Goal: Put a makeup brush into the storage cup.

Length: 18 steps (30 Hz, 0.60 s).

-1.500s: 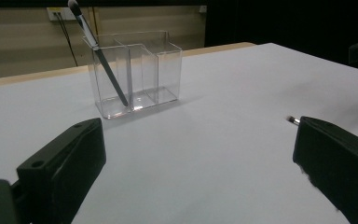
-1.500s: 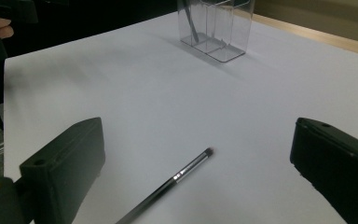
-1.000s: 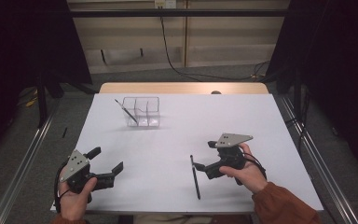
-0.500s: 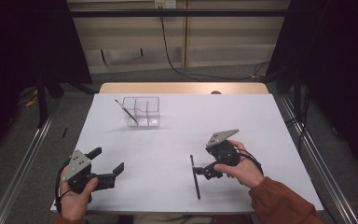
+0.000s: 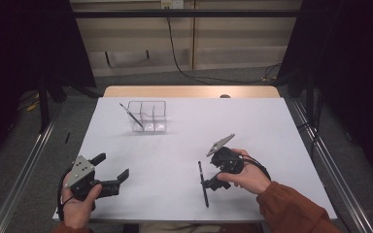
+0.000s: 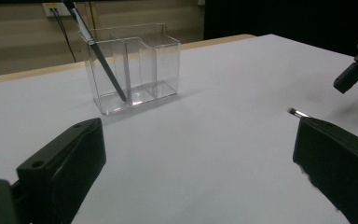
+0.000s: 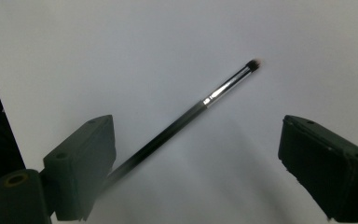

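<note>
I see a white-topped worktop [image 5: 184,131] with a bare wooden strip along its far edge. Toward the far left of it stands a clear plastic three-compartment organiser box [image 5: 148,116], and a slim dark brush [image 5: 130,115] leans in its leftmost compartment, tilted with its top out over the left rim. In my left gripper view the same organiser [image 6: 133,65] stands ahead with open white surface between it and my jaws.

My left claw [image 5: 110,170] sits near the front left corner of the worktop, held in the person's left hand [image 5: 80,204], jaws spread wide with nothing between them.

My right claw [image 5: 209,183] is at the front, right of centre, gripped by the right hand [image 5: 247,177] in a rust-orange sleeve [image 5: 296,211]. It tips down over a thin black make-up brush with a silver ferrule [image 5: 203,184] lying flat on the worktop, its handle running toward the front edge. In the right gripper view the jaws stand wide apart and the make-up brush [image 7: 205,100] lies between them, its handle passing close to the left jaw; I cannot tell whether it touches. Nothing is gripped.

Beyond the worktop a black cable [image 5: 184,58] hangs down the pale wall panel.
</note>
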Available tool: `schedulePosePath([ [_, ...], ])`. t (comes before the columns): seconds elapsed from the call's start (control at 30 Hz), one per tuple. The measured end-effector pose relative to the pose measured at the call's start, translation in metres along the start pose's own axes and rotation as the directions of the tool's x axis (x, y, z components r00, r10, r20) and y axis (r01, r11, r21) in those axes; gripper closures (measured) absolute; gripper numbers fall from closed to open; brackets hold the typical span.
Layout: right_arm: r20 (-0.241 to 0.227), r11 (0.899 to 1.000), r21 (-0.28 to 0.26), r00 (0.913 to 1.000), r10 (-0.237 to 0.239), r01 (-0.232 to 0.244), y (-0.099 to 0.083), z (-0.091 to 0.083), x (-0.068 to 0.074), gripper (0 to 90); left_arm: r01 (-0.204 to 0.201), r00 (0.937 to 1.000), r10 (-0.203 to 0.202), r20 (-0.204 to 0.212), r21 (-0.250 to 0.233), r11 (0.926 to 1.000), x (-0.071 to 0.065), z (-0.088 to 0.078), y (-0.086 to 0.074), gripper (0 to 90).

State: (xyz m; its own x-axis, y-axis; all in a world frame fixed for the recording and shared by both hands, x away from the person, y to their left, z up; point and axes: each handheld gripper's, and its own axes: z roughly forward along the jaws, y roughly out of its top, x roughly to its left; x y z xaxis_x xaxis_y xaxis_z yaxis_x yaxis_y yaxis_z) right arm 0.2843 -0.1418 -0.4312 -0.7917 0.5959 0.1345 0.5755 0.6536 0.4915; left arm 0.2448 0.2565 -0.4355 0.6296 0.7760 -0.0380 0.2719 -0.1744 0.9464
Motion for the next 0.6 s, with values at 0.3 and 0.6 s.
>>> schedulePosePath([
  [0.3,0.0,0.997,0.075,1.0,-0.001,0.001,0.006,0.006,0.003,8.4,-0.004,1.0,0.004,0.002,0.0,1.0,0.0,0.0,0.0,2.5],
  [0.6,-0.018,0.986,0.164,0.999,0.04,-0.037,0.011,0.011,0.008,8.2,-0.004,1.0,0.004,0.002,0.0,1.0,0.001,0.0,0.0,2.5],
])
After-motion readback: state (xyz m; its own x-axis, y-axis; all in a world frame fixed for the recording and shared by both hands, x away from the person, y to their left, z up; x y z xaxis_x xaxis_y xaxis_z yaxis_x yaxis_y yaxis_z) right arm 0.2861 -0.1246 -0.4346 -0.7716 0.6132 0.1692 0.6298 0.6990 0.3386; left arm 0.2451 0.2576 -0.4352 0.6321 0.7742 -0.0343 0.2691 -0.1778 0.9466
